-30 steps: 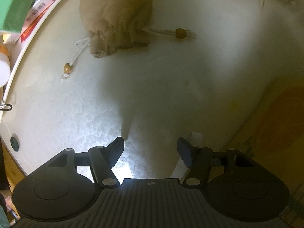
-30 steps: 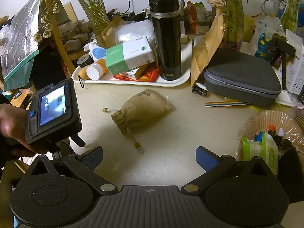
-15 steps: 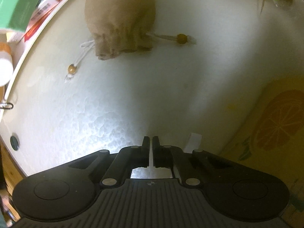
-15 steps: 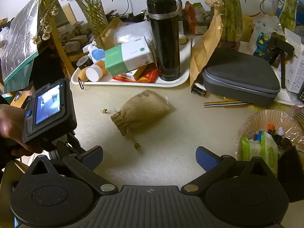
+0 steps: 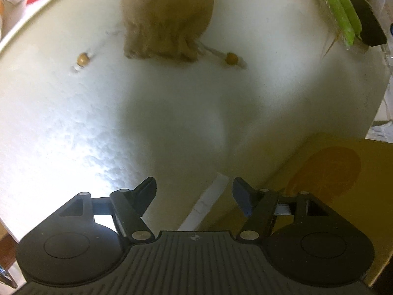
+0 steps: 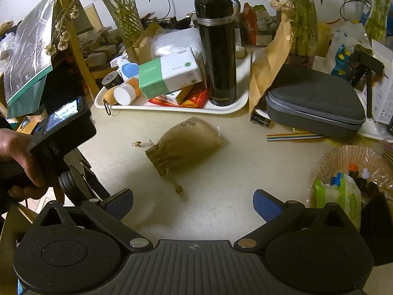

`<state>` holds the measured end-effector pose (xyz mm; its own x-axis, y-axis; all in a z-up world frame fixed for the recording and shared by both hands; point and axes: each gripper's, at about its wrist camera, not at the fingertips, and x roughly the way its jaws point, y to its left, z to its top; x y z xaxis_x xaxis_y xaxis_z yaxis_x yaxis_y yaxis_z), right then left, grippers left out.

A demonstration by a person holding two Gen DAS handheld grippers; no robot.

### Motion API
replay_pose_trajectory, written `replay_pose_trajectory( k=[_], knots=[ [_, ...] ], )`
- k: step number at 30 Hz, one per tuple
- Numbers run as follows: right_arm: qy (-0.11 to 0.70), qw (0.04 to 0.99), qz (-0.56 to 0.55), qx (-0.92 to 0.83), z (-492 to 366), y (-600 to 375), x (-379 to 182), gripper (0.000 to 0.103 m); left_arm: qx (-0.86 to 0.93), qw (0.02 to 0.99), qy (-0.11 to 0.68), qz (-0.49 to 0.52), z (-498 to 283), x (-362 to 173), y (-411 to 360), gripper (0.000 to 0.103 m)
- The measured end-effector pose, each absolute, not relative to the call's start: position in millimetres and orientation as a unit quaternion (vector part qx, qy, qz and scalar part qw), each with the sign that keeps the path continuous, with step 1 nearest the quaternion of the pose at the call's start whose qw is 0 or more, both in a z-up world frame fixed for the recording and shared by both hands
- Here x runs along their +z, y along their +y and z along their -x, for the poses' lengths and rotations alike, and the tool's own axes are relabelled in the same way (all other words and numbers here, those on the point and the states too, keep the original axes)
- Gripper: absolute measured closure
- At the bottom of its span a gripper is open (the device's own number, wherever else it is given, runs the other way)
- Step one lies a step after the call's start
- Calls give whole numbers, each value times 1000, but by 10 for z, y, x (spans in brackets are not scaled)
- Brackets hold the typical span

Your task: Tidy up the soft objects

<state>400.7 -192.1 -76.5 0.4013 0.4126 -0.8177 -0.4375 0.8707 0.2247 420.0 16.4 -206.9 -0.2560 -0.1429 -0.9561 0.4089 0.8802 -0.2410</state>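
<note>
Pouch position: tan drawstring pouch (image 6: 186,145) lies on its side on the pale table (image 6: 233,172), between both grippers and the white tray (image 6: 242,98), gathered mouth turned toward the cameras.
Right gripper: right gripper (image 6: 192,202) hangs over the near table edge, blue-padded jaws spread wide, nothing between them.
Left gripper: left gripper (image 5: 194,188) points steeply down at bare tabletop, jaws opening and empty; the picture is blurred. A person's hand (image 6: 17,157) grips its handle at the left of the right wrist view.
Cords: two cords run from the pouch mouth, each ending in a wooden bead (image 5: 231,58) resting on the table, one either side.
Right of pouch: wicker basket (image 6: 343,157) holding a green-and-white packet and small bottles, well apart from the pouch.
Behind pouch: the tray carries an upright black flask (image 6: 218,49), a green-and-white box (image 6: 169,73) and a white-capped bottle lying flat.
Further right: grey zip case (image 6: 314,100) beside a brown paper bag.
Background: glass vases of green stems.
</note>
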Motion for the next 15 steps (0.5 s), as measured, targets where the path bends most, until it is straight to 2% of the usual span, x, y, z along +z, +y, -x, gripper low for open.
replay_pose_trajectory(
  k=[1, 6, 12, 15],
  knots=[
    [485, 836, 12, 256, -4011, -1915, -769, 0, -227, 602, 760, -86, -4199, -2084, 161, 28],
    [482, 833, 18, 269, -4006, -1849, -759, 0, -220, 598, 763, -106, -4210, -2084, 56, 28],
    [481, 832, 17, 275, -3989, -1828, -746, 0, -197, 598, 741, -232, -4014, -2077, -364, 31],
    [482, 832, 15, 273, -3985, -1845, -754, 0, -206, 600, 745, -205, -4054, -2064, -344, 34]
  ],
)
